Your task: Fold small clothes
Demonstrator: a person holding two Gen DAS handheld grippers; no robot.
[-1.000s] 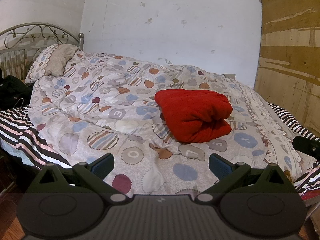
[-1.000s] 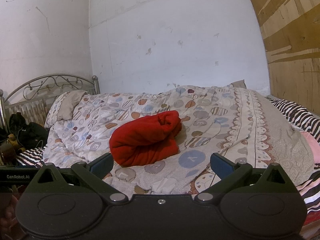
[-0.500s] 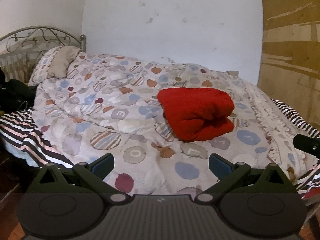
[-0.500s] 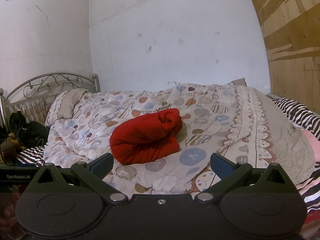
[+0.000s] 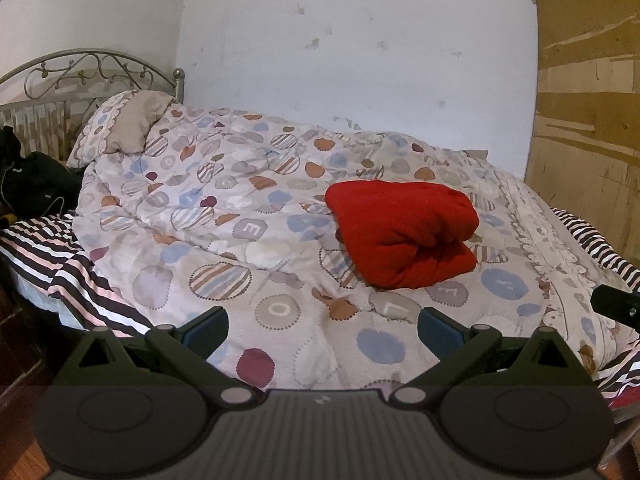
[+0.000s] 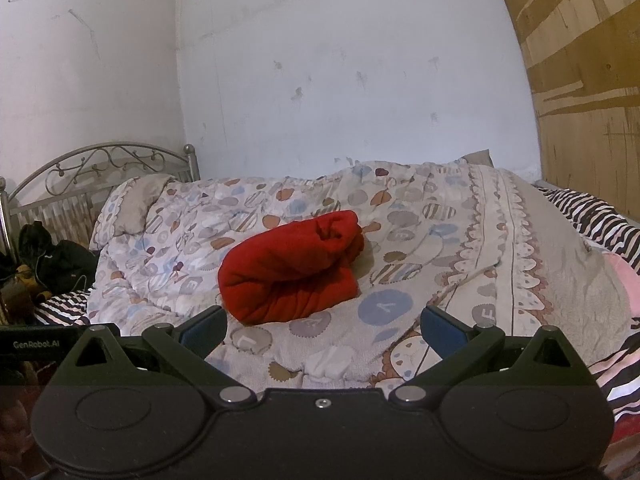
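A red garment (image 5: 404,232) lies folded into a thick bundle on the patterned quilt (image 5: 240,240) of a bed. It also shows in the right wrist view (image 6: 292,268). My left gripper (image 5: 322,328) is open and empty, held back from the garment over the quilt's near edge. My right gripper (image 6: 324,330) is open and empty, just short of the bundle's near end. Part of the right gripper (image 5: 616,304) shows at the right edge of the left wrist view.
A metal headboard (image 6: 104,164) and a pillow (image 5: 128,128) stand at the left. Dark clothes (image 6: 60,256) lie beside the headboard. A striped sheet (image 5: 60,252) hangs at the bed edges. A wooden panel (image 6: 580,100) is at the right.
Both grippers have drawn back and tilted slightly, so the bed sits a little lower in view. The red garment has not moved. Both grippers stay open.
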